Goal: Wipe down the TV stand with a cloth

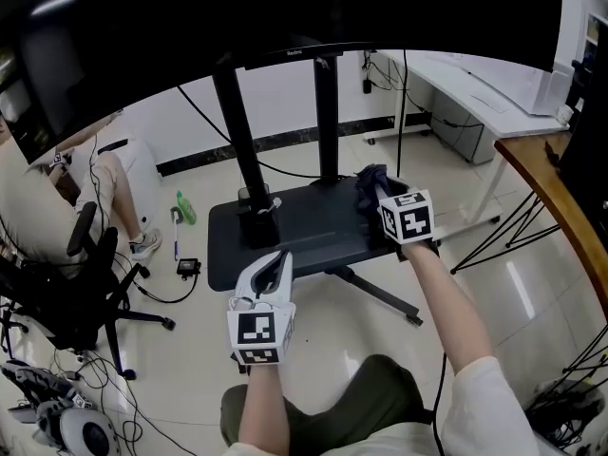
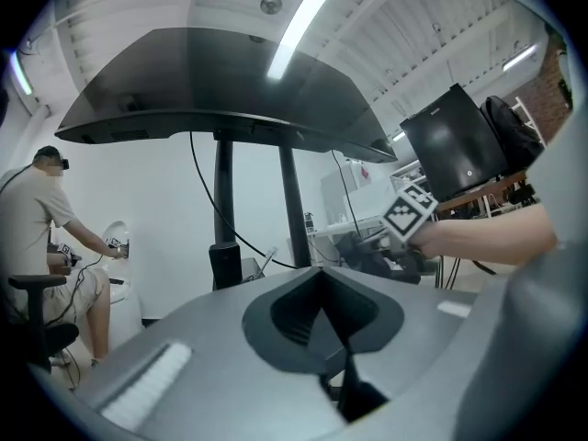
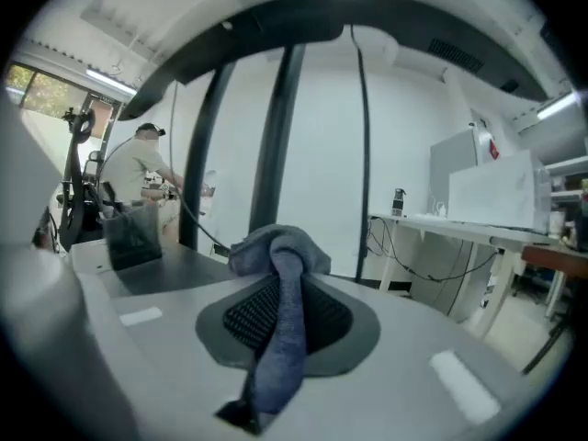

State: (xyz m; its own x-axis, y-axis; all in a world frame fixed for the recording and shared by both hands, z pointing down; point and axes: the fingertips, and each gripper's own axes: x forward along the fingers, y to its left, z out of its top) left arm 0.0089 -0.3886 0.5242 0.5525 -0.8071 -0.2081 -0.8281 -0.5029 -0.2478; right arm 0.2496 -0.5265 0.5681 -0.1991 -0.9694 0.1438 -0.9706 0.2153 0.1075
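The TV stand's black base plate [image 1: 304, 236] lies on the floor under two dark posts [image 1: 237, 131]. My right gripper [image 1: 373, 188] hovers at the plate's right rear corner, shut on a dark blue cloth [image 1: 370, 183]. In the right gripper view the cloth [image 3: 278, 310] hangs bunched between the shut jaws of that gripper [image 3: 280, 292]. My left gripper [image 1: 278, 259] is over the plate's front edge, shut with nothing in it. In the left gripper view this gripper [image 2: 323, 312] points at the posts [image 2: 223, 209], and the right gripper's marker cube [image 2: 409, 211] shows to the right.
A small black box [image 1: 256, 221] stands on the plate by the left post. The big screen [image 1: 190, 17] overhangs it. A seated person [image 1: 38, 207], an office chair [image 1: 81, 293], a green bottle [image 1: 184, 207] and floor cables lie left. A white desk [image 1: 475, 88] and a wooden tabletop [image 1: 560, 207] stand right.
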